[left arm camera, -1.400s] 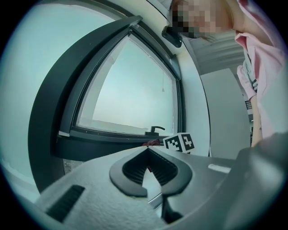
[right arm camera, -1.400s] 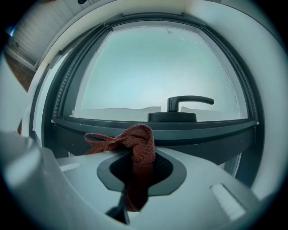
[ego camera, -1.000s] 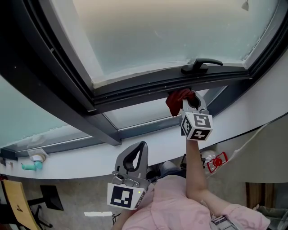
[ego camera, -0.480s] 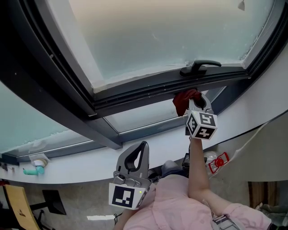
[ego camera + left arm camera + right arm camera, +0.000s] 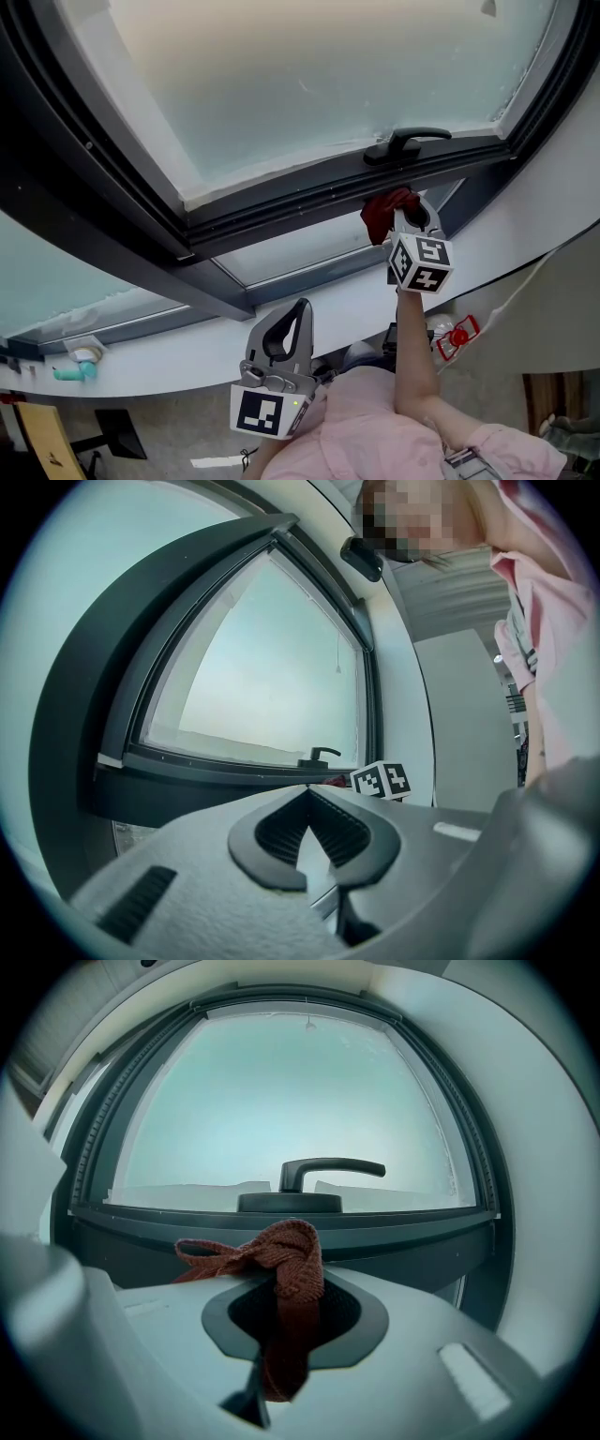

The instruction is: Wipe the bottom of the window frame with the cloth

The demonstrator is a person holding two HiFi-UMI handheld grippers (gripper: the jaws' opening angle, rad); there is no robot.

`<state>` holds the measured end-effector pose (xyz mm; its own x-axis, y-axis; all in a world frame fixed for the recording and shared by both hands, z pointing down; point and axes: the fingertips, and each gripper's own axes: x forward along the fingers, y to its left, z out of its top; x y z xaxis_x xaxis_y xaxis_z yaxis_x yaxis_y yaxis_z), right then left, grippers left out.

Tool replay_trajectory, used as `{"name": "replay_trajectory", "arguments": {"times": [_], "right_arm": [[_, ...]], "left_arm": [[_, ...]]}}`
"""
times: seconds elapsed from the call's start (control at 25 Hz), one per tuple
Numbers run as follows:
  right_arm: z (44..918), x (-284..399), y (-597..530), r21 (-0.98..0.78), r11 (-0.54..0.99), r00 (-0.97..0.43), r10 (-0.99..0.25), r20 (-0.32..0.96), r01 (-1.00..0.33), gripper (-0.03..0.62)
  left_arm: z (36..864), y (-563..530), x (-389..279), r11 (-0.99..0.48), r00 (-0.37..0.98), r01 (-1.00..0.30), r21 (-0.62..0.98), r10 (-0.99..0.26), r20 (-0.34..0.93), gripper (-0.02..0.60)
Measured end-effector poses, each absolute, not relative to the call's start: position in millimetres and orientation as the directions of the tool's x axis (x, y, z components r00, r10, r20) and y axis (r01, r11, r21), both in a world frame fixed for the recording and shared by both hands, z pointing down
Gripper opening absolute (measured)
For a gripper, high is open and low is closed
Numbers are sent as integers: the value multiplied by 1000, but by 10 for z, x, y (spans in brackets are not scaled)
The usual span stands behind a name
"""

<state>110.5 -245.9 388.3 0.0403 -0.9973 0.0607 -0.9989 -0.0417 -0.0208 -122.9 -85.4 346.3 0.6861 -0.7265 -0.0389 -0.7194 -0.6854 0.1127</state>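
My right gripper (image 5: pixel 401 214) is shut on a dark red cloth (image 5: pixel 382 210) and holds it up against the dark bottom rail of the window frame (image 5: pixel 309 197), just below the black window handle (image 5: pixel 405 142). In the right gripper view the cloth (image 5: pixel 281 1258) bunches over the closed jaws, with the handle (image 5: pixel 319 1174) straight ahead. My left gripper (image 5: pixel 281 330) hangs low near the person's chest, shut and holding nothing; its jaws (image 5: pixel 309 827) meet in the left gripper view.
A white sill (image 5: pixel 187 337) runs under the frame. A lower fixed pane (image 5: pixel 291 246) sits beneath the rail. A red-tagged item (image 5: pixel 452 336) hangs by the right arm; a teal object (image 5: pixel 70 372) lies on the sill at left.
The right gripper and cloth have moved slightly right along the bottom rail toward the handle. The left gripper has barely moved.
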Motion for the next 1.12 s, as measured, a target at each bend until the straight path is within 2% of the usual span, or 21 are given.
{"name": "replay_trajectory", "arguments": {"times": [0.48,0.88,1.12], "right_arm": [[3901,1372,-2482,-44,-37,34,-998,59,-998,66],[3865,1433,-2412,49,143,-136,-984,117,-988,66],[3695,1827,-2102,57,202,-197,-977,82,-978,66]], "left_arm": [[3444,-914,-953,-683,685,-722,109,-728,-29,0],[3364,-1065,-443,-671,671,-732,119,-740,-44,0],[3361,-1139,-159,-638,638,-761,113,-769,-41,0]]}}
